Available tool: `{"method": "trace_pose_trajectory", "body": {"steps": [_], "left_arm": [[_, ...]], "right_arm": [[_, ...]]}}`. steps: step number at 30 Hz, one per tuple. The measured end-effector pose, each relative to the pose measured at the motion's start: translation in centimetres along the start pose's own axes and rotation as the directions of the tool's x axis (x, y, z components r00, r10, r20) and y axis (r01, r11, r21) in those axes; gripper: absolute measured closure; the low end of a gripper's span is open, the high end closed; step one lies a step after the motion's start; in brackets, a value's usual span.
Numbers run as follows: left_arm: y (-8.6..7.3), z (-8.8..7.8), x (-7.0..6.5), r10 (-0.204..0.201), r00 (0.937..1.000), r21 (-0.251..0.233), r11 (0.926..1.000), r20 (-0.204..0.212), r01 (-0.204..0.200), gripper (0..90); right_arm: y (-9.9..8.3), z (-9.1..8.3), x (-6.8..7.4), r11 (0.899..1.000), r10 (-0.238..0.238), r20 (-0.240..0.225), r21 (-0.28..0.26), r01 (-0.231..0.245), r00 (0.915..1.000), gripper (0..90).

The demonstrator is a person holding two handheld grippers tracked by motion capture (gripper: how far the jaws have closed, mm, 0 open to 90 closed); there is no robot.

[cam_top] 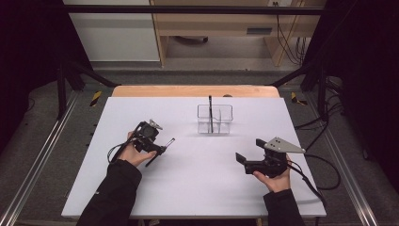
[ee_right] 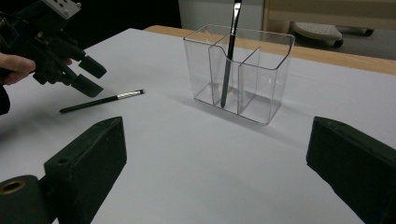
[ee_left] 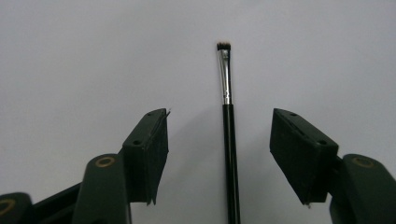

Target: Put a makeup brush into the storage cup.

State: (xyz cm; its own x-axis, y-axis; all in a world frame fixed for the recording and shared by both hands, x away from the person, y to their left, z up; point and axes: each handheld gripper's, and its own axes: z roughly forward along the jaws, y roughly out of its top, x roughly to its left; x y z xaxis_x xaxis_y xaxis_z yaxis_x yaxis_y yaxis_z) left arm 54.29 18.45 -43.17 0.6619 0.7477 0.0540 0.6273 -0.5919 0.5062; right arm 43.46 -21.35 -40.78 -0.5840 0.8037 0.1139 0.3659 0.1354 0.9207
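A thin black makeup brush [ee_left: 228, 116] with a silver ferrule lies flat on the white table [cam_top: 197, 183]. My left gripper [ee_left: 218, 114] stands open over it, one jaw on each side of the handle and neither touching it. From the right gripper view the same brush [ee_right: 100, 101] rests on the table just under the left gripper [ee_right: 91, 77]. A clear plastic organizer [cam_top: 221, 126] with several compartments stands at the middle back, and a second dark brush [ee_right: 229, 51] stands upright in it. My right gripper [cam_top: 249, 149] is open and holds nothing at the right, facing the organizer [ee_right: 261, 70].
A wooden table edge [cam_top: 193, 91] runs behind the white board. Black frame bars and cables sit at both sides. A cable trails from the right gripper [ee_right: 217, 144] off the table's right edge.
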Motion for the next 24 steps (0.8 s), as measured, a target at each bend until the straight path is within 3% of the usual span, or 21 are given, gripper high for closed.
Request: {"method": "trace_pose_trajectory", "body": {"steps": [11, 24], "left_arm": [[1.4, 0.4, 0.1, 0.023, 0.9996, 0.038, 0.9990, -0.016, -0.023, 30.3], [1.6, 1.8, -0.1, 0.037, 0.9993, 0.119, 0.9921, 0.010, -0.038, 45.5]], "right_arm": [[0.0, 0.0, 0.0, 1.000, 0.002, -0.004, -0.001, -0.002, 1.0000, 5.7], [0.1, -0.1, -0.1, 1.000, 0.005, -0.007, -0.004, -0.005, 1.0000, 5.8]]}}
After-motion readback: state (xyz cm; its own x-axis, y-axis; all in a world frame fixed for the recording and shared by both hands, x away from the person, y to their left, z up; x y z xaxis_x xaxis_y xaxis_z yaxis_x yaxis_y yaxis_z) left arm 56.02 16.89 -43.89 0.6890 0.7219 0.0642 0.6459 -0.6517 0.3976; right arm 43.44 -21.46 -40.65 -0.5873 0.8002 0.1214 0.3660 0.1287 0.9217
